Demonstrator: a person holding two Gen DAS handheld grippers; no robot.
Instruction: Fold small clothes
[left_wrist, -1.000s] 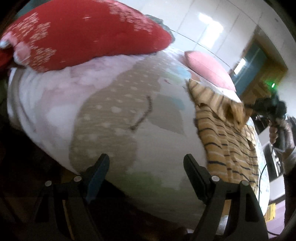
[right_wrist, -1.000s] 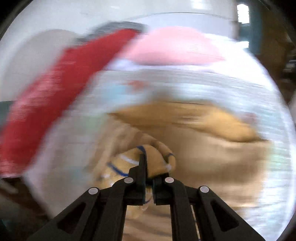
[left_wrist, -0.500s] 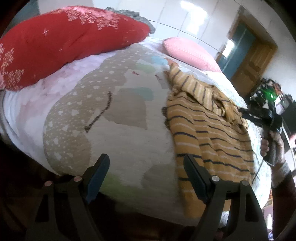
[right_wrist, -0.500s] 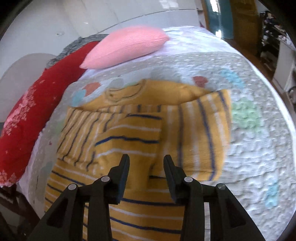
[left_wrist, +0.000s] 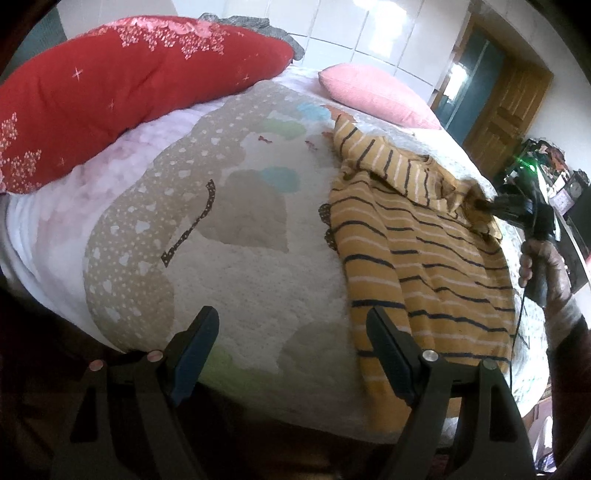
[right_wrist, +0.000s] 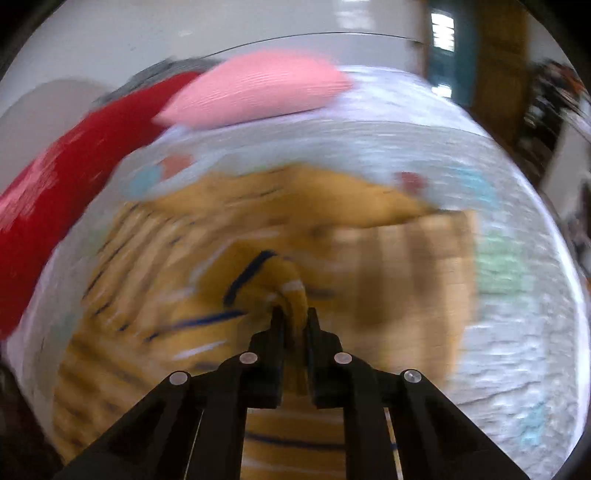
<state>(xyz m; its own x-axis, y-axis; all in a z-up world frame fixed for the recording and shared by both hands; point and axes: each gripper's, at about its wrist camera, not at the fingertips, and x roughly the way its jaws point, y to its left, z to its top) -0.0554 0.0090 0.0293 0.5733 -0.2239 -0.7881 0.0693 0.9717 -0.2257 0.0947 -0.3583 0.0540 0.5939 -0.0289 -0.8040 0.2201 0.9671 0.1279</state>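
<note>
A yellow shirt with dark and white stripes (left_wrist: 424, 254) lies spread on the bed's patterned quilt (left_wrist: 240, 229), on the right side in the left wrist view. My left gripper (left_wrist: 291, 347) is open and empty, low over the quilt's near edge, its right finger beside the shirt's hem. My right gripper (right_wrist: 293, 319) is shut on a bunched fold of the shirt (right_wrist: 273, 280); the right wrist view is blurred by motion. The right gripper also shows in the left wrist view (left_wrist: 484, 206), pinching fabric near the shirt's far right part.
A long red pillow (left_wrist: 122, 99) lies along the bed's left side and a pink pillow (left_wrist: 373, 92) at its head. A wooden door (left_wrist: 506, 107) and cluttered furniture (left_wrist: 554, 192) stand to the right of the bed.
My right gripper, open over the shirt half a second ago, has shut on a fold of it and is moving. My left gripper stays open and has shifted slightly.
</note>
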